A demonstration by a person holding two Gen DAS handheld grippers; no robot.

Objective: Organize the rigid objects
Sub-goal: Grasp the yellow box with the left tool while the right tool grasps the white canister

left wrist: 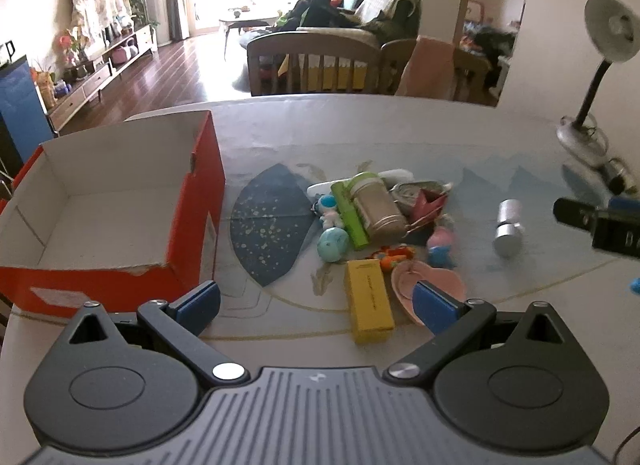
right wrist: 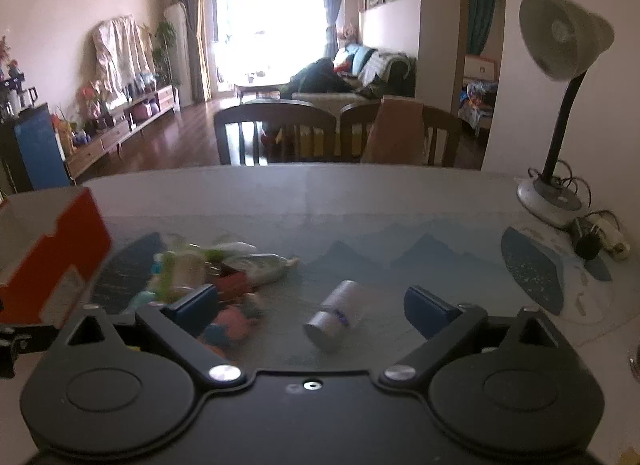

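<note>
A pile of small objects lies mid-table: a yellow box (left wrist: 369, 301), a gold-green bottle (left wrist: 376, 205), a green stick (left wrist: 350, 215), a teal ball (left wrist: 333, 244), a pink heart dish (left wrist: 428, 285) and a red paper boat (left wrist: 430, 203). A silver cylinder (left wrist: 507, 234) lies apart to the right; it also shows in the right wrist view (right wrist: 334, 319). An empty orange box (left wrist: 108, 213) stands at the left. My left gripper (left wrist: 316, 307) is open above the table, just short of the yellow box. My right gripper (right wrist: 310, 307) is open, the silver cylinder between its fingers and slightly ahead.
A desk lamp (right wrist: 560, 117) with cable and plug (right wrist: 588, 245) stands at the table's right back, by the wall. Wooden chairs (left wrist: 316, 61) stand behind the far edge. The right gripper's body (left wrist: 600, 221) shows at the right edge of the left wrist view.
</note>
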